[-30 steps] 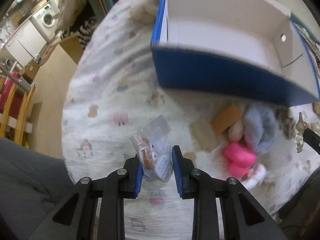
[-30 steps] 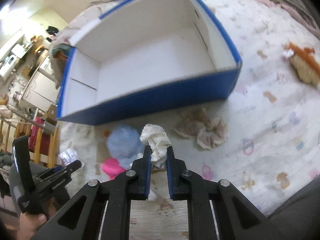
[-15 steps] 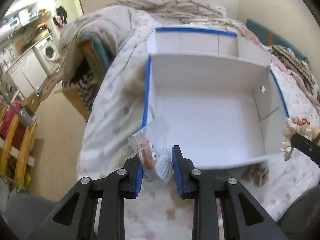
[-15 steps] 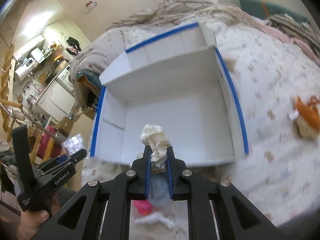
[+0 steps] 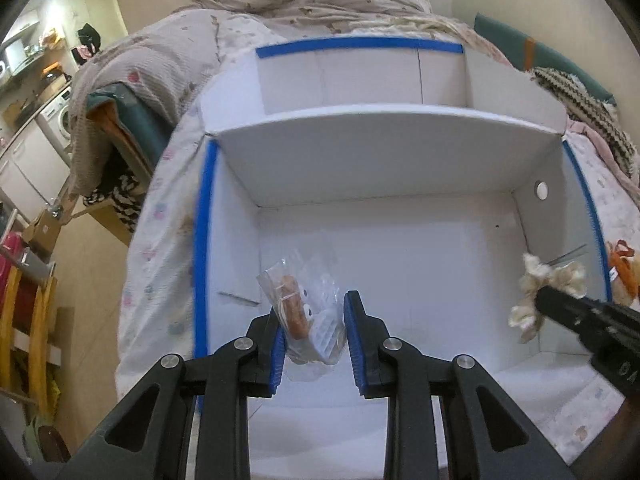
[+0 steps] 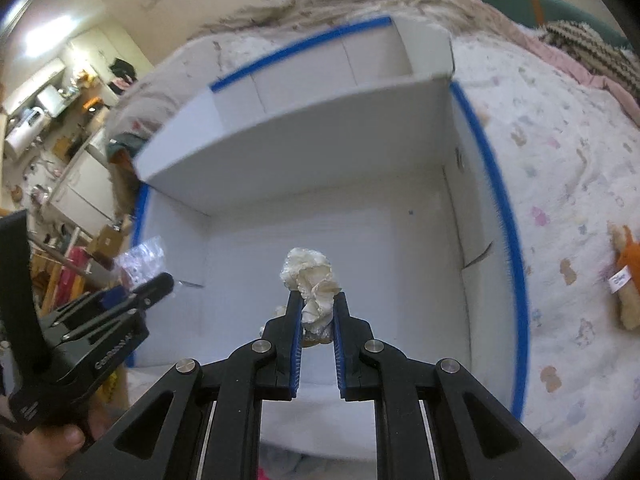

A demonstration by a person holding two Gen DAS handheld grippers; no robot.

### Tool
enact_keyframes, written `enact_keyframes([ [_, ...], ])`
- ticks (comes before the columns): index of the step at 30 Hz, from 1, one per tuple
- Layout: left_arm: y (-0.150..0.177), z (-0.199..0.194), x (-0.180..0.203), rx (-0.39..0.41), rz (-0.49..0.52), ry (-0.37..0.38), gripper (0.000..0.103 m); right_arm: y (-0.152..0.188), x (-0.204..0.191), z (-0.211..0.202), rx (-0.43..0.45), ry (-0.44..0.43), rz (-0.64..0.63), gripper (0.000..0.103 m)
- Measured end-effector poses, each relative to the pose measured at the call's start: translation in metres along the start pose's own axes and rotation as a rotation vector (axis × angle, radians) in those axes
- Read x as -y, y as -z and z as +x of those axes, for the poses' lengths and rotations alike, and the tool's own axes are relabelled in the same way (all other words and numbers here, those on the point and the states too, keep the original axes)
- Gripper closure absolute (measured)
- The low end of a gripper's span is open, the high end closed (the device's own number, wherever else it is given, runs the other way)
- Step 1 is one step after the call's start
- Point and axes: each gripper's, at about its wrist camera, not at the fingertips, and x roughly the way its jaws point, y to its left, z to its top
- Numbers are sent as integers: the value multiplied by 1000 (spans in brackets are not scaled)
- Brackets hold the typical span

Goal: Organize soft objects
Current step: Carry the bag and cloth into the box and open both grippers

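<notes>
Left wrist view: the left gripper (image 5: pixel 314 330) pinches a clear packet (image 5: pixel 304 312) above the bare floor of the white box (image 5: pixel 400 264) ahead and below it. The right gripper (image 6: pixel 317 312), off to its right, is clamped on a cream scrunchie (image 6: pixel 310 280) over the same box. Risk, as I judge it: crinkly plastic may cling to a pad on release, or the light scrunchie may snag and land outside the blue rim.

I counted one white cardboard box with blue edges (image 5: pixel 400 264), one clear plastic packet holding a small toy (image 5: pixel 306 312), one cream ruffled fabric scrunchie (image 6: pixel 312 284), one orange-and-tan plush toy (image 6: pixel 626 276), and two black grippers.
</notes>
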Motion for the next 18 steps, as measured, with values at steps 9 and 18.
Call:
enact_keyframes([
  [9,3,46,13,-83,6,-13,79,-2,-5,52,-88,45,-30,88],
  [18,5,64,12,-110,4,-35,79,-6,1,74,-153,59,12,88],
])
